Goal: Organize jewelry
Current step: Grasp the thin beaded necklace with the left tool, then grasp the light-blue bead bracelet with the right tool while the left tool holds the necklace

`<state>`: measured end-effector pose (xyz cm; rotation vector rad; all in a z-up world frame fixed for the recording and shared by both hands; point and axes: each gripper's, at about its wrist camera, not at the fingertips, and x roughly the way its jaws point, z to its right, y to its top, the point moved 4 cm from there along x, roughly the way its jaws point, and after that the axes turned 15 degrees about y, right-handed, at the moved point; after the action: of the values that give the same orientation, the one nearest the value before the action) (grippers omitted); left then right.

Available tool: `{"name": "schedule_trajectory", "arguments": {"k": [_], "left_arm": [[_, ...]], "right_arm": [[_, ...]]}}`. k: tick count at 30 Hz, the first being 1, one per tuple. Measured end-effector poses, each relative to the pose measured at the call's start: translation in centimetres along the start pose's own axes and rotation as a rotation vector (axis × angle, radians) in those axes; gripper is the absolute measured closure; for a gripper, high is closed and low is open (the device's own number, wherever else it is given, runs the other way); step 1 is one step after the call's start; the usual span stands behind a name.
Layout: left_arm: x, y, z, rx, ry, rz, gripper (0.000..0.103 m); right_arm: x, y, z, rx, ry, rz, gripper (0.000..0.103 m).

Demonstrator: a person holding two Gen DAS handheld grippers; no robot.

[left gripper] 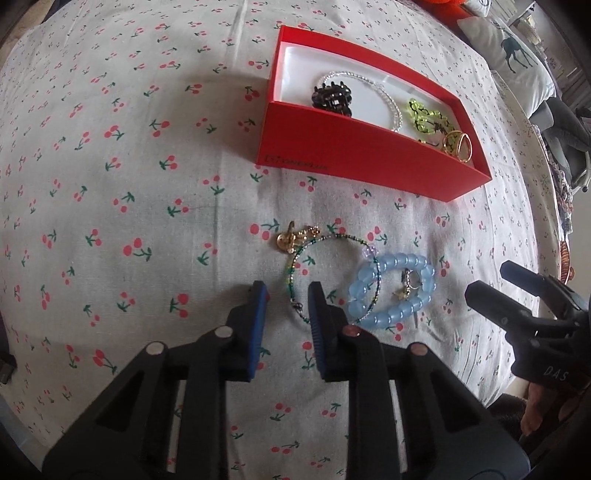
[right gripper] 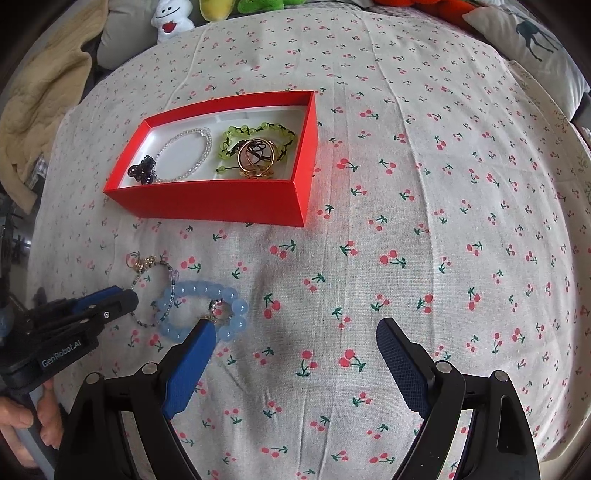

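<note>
A red box (left gripper: 369, 162) (right gripper: 207, 201) on the cherry-print cloth holds a black hair claw (left gripper: 332, 98), a clear bead bracelet (right gripper: 184, 155), a green bead bracelet (right gripper: 258, 140) and gold rings (right gripper: 256, 158). On the cloth lie a thin green beaded bracelet with a gold clasp (left gripper: 317, 258) (right gripper: 155, 280) and a pale blue bead bracelet (left gripper: 391, 291) (right gripper: 207, 310). My left gripper (left gripper: 288, 295) (right gripper: 122, 299) is open, its fingers straddling the thin bracelet's near end. My right gripper (right gripper: 295, 332) (left gripper: 517, 291) is open and empty, right of the blue bracelet.
Stuffed toys (right gripper: 173, 16) and a beige blanket (right gripper: 40, 99) lie at the far left edge of the bed. A deer-print pillow (right gripper: 532, 40) (left gripper: 513, 55) sits at the far right.
</note>
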<state>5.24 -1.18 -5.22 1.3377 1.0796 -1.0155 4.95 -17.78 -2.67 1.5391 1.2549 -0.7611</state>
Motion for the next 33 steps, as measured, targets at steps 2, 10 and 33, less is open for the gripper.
{"name": "schedule_trajectory", "arguments": {"k": [2, 10, 33], "left_arm": [[0.2, 0.1, 0.6, 0.017, 0.022, 0.009, 0.089], [-0.9, 0.0, 0.2, 0.027, 0.022, 0.050, 0.097], [-1.2, -1.4, -5.0, -0.020, 0.040, 0.057, 0.097]], "right_arm": [[0.2, -0.1, 0.0, -0.002, -0.002, -0.005, 0.013], [1.0, -0.1, -0.3, -0.002, 0.000, -0.024, 0.013], [5.6, 2.1, -4.8, -0.089, 0.000, -0.053, 0.046]]}}
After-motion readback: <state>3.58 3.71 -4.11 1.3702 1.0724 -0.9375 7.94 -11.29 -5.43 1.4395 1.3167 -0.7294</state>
